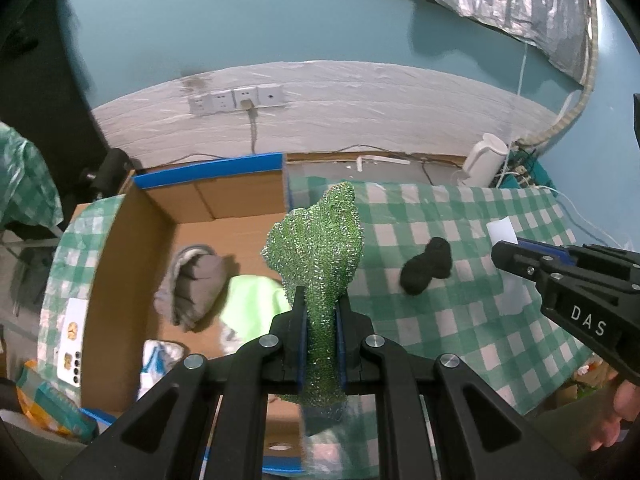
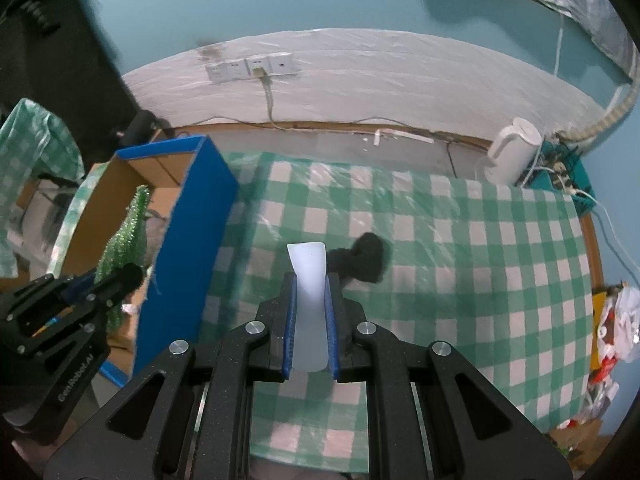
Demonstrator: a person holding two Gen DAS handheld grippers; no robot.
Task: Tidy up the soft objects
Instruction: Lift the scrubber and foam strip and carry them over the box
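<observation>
My left gripper [image 1: 320,300] is shut on a glittery green scouring cloth [image 1: 320,240], held upright above the right edge of an open cardboard box [image 1: 132,264]. The cloth also shows in the right wrist view [image 2: 126,236]. My right gripper [image 2: 311,280] is shut on a pale white soft sheet [image 2: 308,280], held above the checked tablecloth; it shows at the right in the left wrist view [image 1: 516,256]. A black soft bundle [image 1: 426,266] lies on the cloth, just beyond the right gripper [image 2: 366,258]. In the box lie a grey soft item [image 1: 192,284] and a light green cloth [image 1: 248,300].
The green-and-white checked tablecloth [image 2: 480,260] covers the table. The box has a blue outer wall [image 2: 188,240]. A white kettle [image 2: 512,152] and cables stand at the back right. Wall sockets [image 1: 238,98] sit behind. Packets [image 1: 52,400] lie left of the box.
</observation>
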